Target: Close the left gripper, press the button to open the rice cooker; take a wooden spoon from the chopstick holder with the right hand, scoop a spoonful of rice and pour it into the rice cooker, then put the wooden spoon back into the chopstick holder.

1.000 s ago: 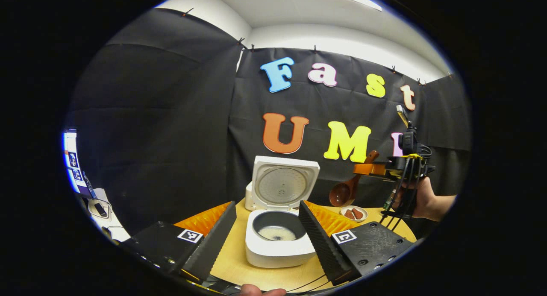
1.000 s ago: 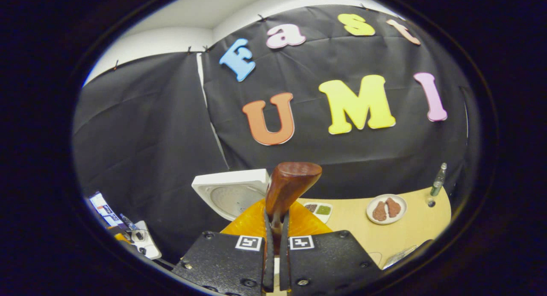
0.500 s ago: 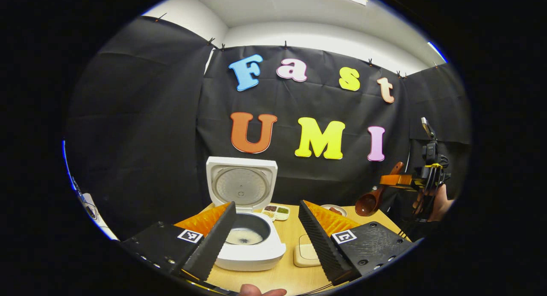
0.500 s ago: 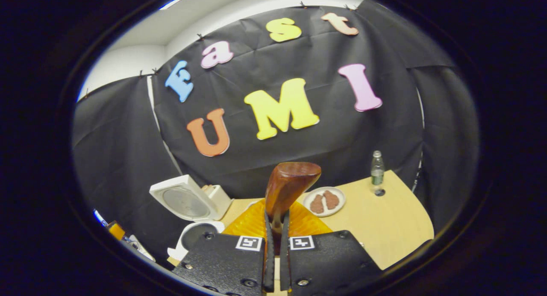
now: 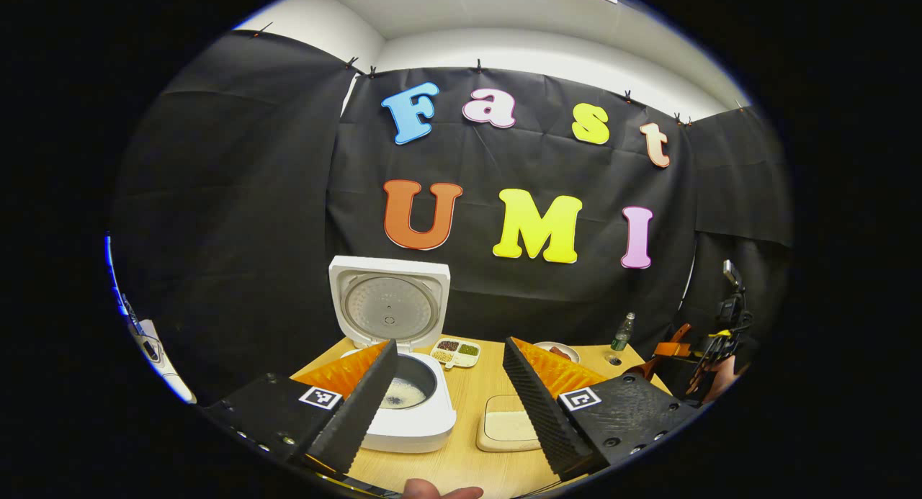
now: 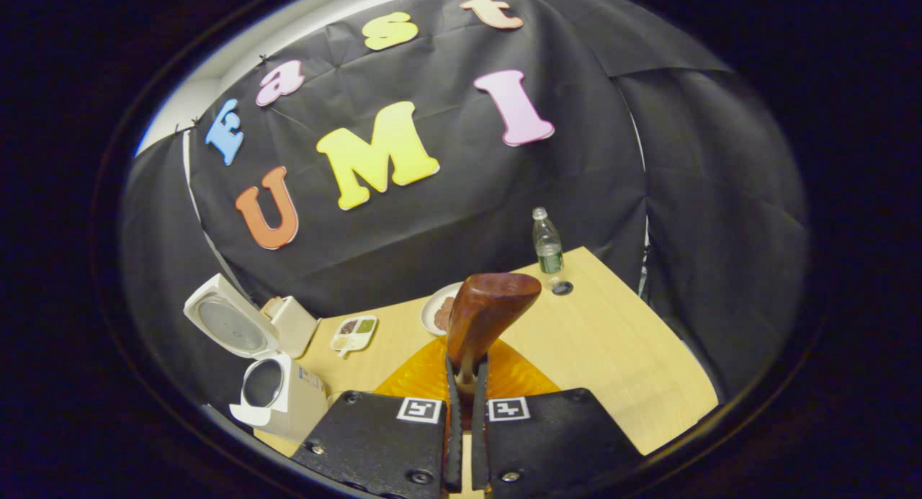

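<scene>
Up close, at the bottom of the right gripper view, we see our right gripper (image 6: 465,384) clenched on the wooden spoon (image 6: 488,312), whose handle end rises at mid-frame. At the bottom of the left gripper view, our left gripper (image 5: 450,384) stands released, fingers wide apart. Between them on the table (image 5: 468,470) lies a square dish of rice (image 5: 508,430); just left sits the rice cooker (image 5: 410,420), lid up. Farther back we see a divided tray (image 5: 456,351), a plate (image 5: 556,351) and a bottle (image 5: 621,332) toward the right.
</scene>
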Tool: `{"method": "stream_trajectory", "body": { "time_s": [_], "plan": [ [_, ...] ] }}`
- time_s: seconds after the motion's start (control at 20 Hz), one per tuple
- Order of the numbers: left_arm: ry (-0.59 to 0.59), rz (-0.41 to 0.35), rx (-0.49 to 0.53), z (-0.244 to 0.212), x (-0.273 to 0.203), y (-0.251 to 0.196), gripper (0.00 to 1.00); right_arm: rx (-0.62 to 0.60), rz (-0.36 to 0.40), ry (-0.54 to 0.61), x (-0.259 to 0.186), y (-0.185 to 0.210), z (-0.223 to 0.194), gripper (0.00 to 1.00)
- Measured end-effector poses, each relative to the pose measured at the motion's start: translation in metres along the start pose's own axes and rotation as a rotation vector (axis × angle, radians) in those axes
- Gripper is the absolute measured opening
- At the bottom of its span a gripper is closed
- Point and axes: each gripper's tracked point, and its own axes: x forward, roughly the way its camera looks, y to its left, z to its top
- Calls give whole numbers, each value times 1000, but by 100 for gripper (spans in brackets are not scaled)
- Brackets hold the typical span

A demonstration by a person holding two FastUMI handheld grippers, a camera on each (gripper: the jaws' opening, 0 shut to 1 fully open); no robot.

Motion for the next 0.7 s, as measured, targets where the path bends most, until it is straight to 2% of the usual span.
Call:
{"method": "stream_trajectory", "body": {
  "time_s": [0.2, 0.7],
  "plan": [
    [16, 23, -7, -1, 0, -5, 94, 13, -25, 48, 24, -20, -29, 10],
    [55, 55, 21, -7, -2, -9, 94, -32, -54, 106, 62, -34, -86, 10]
  ]
}}
